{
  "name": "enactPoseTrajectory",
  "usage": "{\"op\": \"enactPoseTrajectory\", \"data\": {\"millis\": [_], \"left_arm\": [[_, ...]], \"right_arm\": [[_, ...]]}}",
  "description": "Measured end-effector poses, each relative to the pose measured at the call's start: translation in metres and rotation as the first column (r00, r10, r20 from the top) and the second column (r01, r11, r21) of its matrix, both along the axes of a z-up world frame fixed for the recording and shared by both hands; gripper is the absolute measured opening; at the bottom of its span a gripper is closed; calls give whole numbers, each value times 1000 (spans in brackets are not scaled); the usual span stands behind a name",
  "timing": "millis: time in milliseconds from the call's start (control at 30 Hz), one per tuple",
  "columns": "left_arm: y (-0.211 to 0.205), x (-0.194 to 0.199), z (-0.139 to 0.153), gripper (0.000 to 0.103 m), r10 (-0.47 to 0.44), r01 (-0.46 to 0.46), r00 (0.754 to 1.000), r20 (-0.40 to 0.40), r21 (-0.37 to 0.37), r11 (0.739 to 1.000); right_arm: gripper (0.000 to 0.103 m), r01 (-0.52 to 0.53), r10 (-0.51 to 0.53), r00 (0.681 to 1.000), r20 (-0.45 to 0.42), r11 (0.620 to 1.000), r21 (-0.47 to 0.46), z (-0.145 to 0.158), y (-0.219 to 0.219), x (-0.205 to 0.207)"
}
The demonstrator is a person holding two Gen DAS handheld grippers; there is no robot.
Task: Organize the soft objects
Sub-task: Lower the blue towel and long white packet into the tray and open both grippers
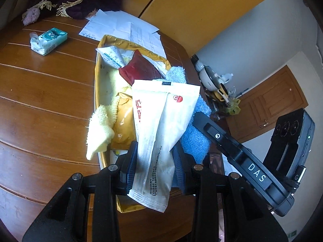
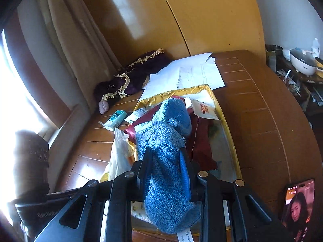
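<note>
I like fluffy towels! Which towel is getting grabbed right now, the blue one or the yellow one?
The blue towel: the right gripper is shut on it. The yellow towel just droops over the tray's edge, untouched.

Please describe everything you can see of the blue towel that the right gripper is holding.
The blue towel is a soft, looped terry cloth, crumpled and bunched. The right gripper is shut on its middle, so one end humps up ahead of the gripper and the other hangs below. It sits over the gold-rimmed tray, against a dark red packet. It shows beside the white pouch in the left view.
</note>
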State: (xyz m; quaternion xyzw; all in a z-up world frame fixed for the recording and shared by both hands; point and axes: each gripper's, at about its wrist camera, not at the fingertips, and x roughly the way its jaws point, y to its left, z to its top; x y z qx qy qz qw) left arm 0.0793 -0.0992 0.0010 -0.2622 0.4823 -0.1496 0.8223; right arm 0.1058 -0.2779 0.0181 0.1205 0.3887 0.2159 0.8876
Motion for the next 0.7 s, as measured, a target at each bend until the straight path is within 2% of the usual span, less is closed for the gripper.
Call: {"op": "enactPoseTrajectory", "data": {"millis": [200, 300, 367, 433, 500, 700], "left_arm": [[-5, 4, -4, 32, 1, -3, 1000, 27, 54, 999], [-2, 1, -3, 32, -6, 4, 999, 46, 41, 999], [1, -1, -1, 38, -10, 9, 999, 52, 28, 1000], [6, -4, 0, 51, -3, 2, 998, 64, 17, 1000], [11, -6, 0, 59, 7, -6, 997, 78, -9, 1000], [18, -8, 1, 59, 32, -29, 995, 93, -30, 999]], "right_arm": [[28, -12, 12, 1000, 10, 1000, -17, -5, 8, 0], [28, -15, 15, 1000, 28, 1000, -20, -3, 10, -3], [28, -7, 7, 999, 32, 1000, -2, -1, 8, -5], [28, 5, -5, 1000, 25, 1000, 8, 0, 5, -4], [28, 14, -14, 1000, 13, 1000, -10, 0, 6, -6], [31, 11, -9, 1000, 20, 997, -72, 1, 17, -19]]}}
